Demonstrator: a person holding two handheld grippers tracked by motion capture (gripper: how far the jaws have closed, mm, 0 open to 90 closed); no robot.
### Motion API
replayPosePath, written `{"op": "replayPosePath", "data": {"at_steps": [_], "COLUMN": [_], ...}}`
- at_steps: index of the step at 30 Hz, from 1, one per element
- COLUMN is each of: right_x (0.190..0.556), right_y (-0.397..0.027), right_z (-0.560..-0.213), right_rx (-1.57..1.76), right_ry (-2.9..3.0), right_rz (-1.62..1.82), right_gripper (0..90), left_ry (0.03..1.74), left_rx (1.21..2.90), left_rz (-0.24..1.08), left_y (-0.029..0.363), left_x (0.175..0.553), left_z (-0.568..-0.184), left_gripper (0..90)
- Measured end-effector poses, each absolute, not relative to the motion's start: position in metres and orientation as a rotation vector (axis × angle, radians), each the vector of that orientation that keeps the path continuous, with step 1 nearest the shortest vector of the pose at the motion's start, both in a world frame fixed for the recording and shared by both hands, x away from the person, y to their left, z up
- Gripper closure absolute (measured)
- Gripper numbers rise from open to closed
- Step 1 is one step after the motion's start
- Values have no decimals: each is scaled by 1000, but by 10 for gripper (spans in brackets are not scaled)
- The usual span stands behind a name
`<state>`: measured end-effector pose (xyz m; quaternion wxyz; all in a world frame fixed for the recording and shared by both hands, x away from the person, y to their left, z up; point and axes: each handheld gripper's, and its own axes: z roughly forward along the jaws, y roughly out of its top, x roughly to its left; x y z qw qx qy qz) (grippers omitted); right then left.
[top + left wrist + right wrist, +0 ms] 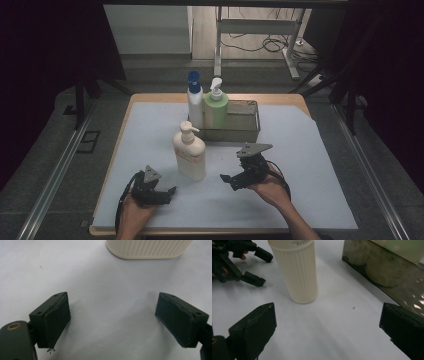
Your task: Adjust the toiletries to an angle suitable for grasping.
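Note:
A cream pump bottle stands upright on the white mat, just in front of a metal caddy. My left gripper rests low at the front left, open and empty, and points right toward the bottle's ribbed base. On the other side of the bottle, my right gripper is open and empty and points left. In the right gripper view the bottle stands ahead between the wide jaws, with the left gripper beyond it and the caddy wall at the right.
The caddy holds a white bottle with a blue cap and a green pump bottle at its left end. The white mat covers a wooden table. Metal rails run along both sides of the table.

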<state>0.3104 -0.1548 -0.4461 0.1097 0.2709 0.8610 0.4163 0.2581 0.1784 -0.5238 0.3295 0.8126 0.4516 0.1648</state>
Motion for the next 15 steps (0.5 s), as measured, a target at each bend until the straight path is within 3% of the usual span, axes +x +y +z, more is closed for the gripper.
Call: {"op": "replayPosePath", "data": {"at_steps": [15], "right_x": [316], "right_y": [-115], "right_z": [-433], "right_rx": [703], "right_ry": [2565], "right_rz": [1212], "right_gripper": [24], "left_ry": [1183], "left_rx": [2123], "left_rz": [426], "left_y": [179], "left_x": [258], "left_z": [-524], "left_gripper": [123]}}
